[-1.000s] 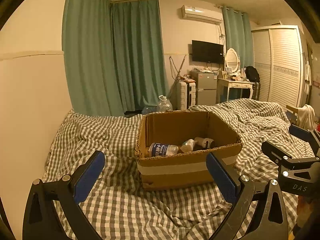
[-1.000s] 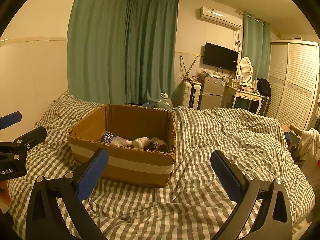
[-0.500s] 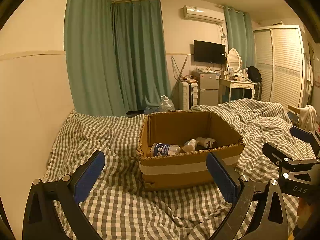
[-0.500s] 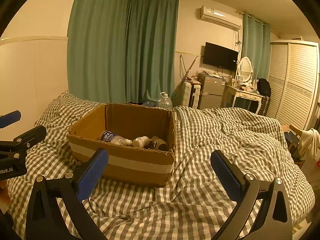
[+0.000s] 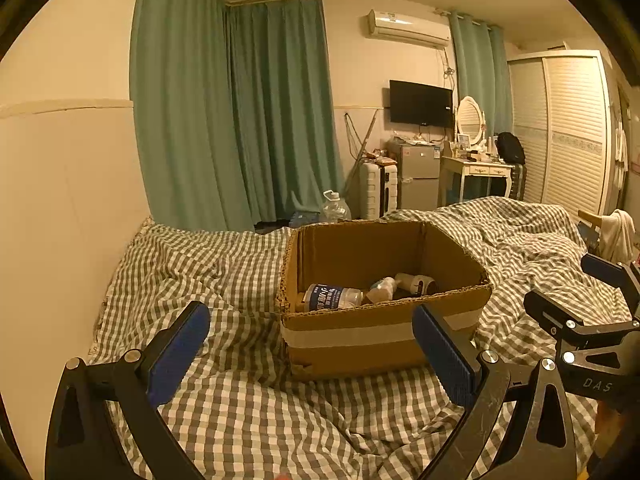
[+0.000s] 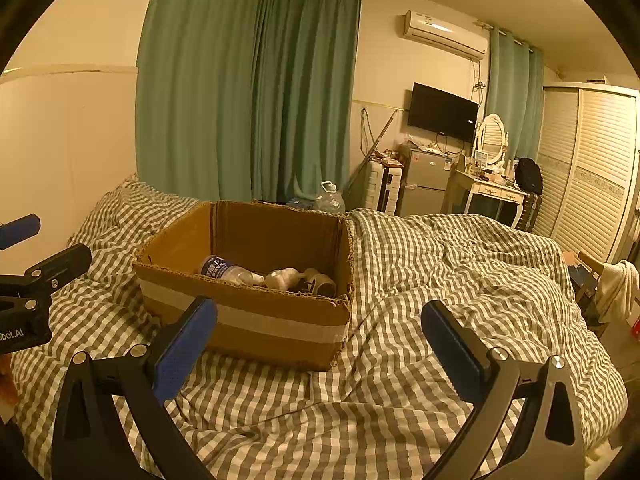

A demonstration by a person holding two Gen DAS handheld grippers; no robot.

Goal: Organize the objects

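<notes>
An open cardboard box [image 5: 360,340] [image 6: 256,324] stands on the checked bedcover. Inside lie a water bottle with a blue label [image 5: 332,297] [image 6: 224,270], a small pale bottle [image 5: 382,288] [image 6: 286,278] and a white roll-shaped object [image 5: 416,282] [image 6: 322,280]. My left gripper [image 5: 312,354] is open and empty, held above the bed in front of the box. My right gripper [image 6: 320,350] is open and empty, in front of the box's right corner. Each gripper shows at the edge of the other's view.
The checked bedcover [image 5: 240,412] [image 6: 460,280] is rumpled, with folds to the right of the box. A wall [image 5: 68,200] runs along the bed's left side. Green curtains, a large water jug [image 5: 334,208], a suitcase, a small fridge, a dressing table and a wardrobe stand beyond.
Both views have shifted only slightly; the box sits a little more to the right in the left wrist view. The grippers stay open and empty.
</notes>
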